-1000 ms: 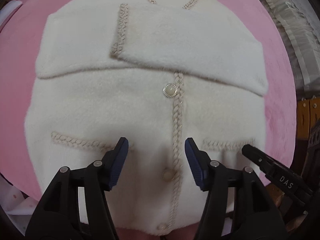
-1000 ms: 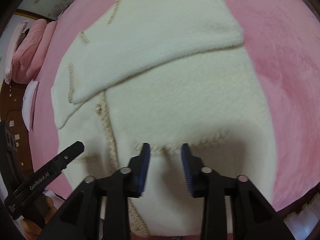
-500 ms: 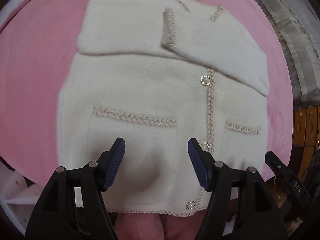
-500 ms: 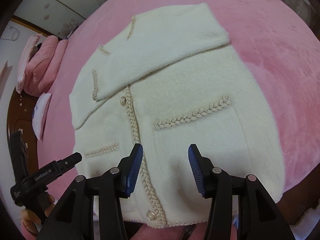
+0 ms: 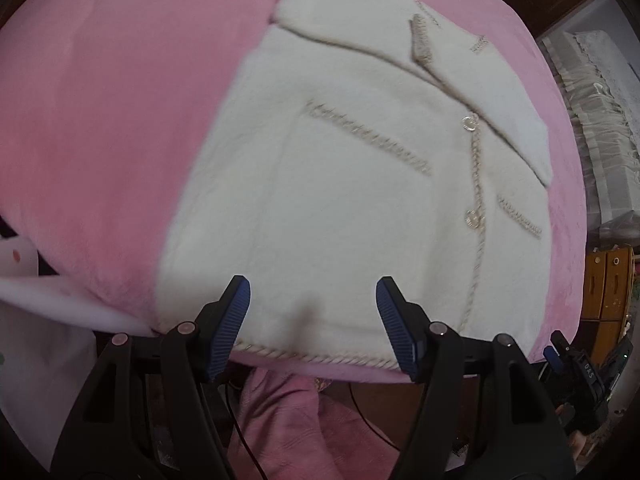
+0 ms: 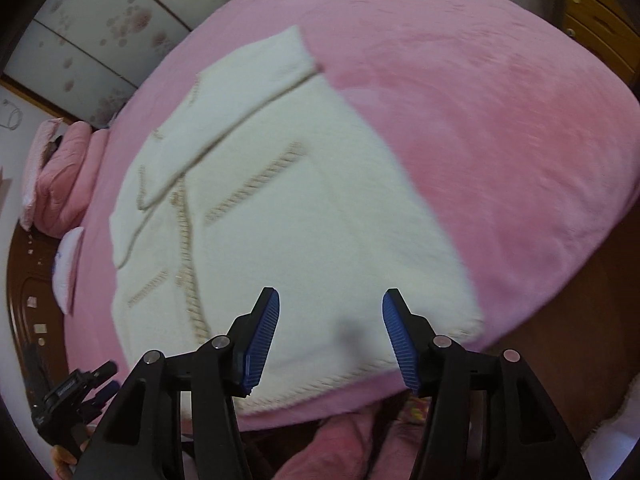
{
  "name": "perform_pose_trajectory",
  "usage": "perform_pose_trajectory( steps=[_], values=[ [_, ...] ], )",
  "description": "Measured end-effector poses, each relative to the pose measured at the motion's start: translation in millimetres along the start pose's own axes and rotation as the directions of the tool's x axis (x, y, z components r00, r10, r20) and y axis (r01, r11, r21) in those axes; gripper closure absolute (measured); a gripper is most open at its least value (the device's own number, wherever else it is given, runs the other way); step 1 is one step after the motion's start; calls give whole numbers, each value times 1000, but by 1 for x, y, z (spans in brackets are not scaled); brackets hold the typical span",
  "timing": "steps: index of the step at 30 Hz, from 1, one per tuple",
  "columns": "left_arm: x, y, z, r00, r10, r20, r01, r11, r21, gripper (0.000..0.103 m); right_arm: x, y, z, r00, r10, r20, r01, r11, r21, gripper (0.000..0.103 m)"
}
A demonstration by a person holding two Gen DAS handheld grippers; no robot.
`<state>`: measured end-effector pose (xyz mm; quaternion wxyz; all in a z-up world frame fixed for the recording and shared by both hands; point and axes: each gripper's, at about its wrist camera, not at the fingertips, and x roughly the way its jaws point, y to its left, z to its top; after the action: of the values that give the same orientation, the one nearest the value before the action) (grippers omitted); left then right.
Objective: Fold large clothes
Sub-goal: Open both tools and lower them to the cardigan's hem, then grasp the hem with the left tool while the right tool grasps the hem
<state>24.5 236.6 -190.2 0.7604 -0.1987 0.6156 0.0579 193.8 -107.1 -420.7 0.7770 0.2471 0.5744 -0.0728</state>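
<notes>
A cream fluffy cardigan (image 5: 340, 200) with braided beige trim and round buttons lies flat on a pink bed; it also shows in the right wrist view (image 6: 288, 232). Both sleeves are folded across its chest. My left gripper (image 5: 313, 320) is open and empty, just above the hem near the cardigan's left bottom corner. My right gripper (image 6: 331, 332) is open and empty, just above the hem near the right bottom corner. Each gripper shows at the edge of the other's view, the right one (image 5: 576, 368) and the left one (image 6: 76, 388).
The pink blanket (image 6: 480, 128) covers the bed and hangs over its near edge (image 5: 280, 420). Pink pillows (image 6: 56, 168) lie at the head. A flowered wardrobe (image 6: 120, 24) stands behind. Wooden drawers (image 5: 608, 288) stand to the right.
Both grippers have pulled back from over the cardigan's middle to its bottom hem and spread apart, left going left, right going right. The right jaws opened wider. The cardigan has not moved.
</notes>
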Motion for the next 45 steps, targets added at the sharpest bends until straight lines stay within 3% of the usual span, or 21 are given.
perform_pose_trajectory(
  steps=[4,10,13,18,20,26,29,31,33,37,39,42,45],
  values=[
    [4,37,-17,1000,8,8,-8,1000,-7,40,-9,-51,-10,1000,-14,7,14,999,38,48],
    [17,77,-37,995,-95,-15,95,996,-3,40,-7,-110,-18,1000,16,14,-17,997,75,48],
    [23,88,-42,997,-67,-26,67,998,4,40,3,-131,-19,999,48,-18,-46,997,64,48],
    [41,103,-42,996,-40,-85,43,999,26,33,22,-134,-17,997,7,-78,-15,995,-99,48],
    [47,107,-40,995,0,-98,5,999,54,33,29,-136,-16,995,24,-95,-35,992,-123,49],
    [62,118,-30,990,-38,-136,47,997,67,33,41,-147,-7,990,10,-141,-31,988,-149,54],
    [76,112,-25,989,4,-148,11,995,102,34,46,-149,-6,989,-13,-150,-15,982,-190,54],
    [80,105,-25,990,33,-137,-16,992,125,38,50,-147,-3,988,-33,-153,-3,974,-227,54],
    [79,93,-27,991,57,-119,-37,986,160,53,52,-147,0,985,-39,-167,0,974,-228,55],
    [71,68,-35,987,150,-56,-134,965,226,71,50,-142,8,976,-65,-208,16,973,-230,70],
    [65,58,-37,987,157,-20,-148,963,225,86,49,-133,12,971,-72,-229,23,978,-208,77],
    [41,41,-34,997,44,57,-53,983,177,90,43,-122,18,970,-37,-241,-2,987,-160,81],
    [13,22,-23,990,-79,121,67,992,105,90,32,-111,24,970,56,-236,-75,994,-73,82]
  ],
)
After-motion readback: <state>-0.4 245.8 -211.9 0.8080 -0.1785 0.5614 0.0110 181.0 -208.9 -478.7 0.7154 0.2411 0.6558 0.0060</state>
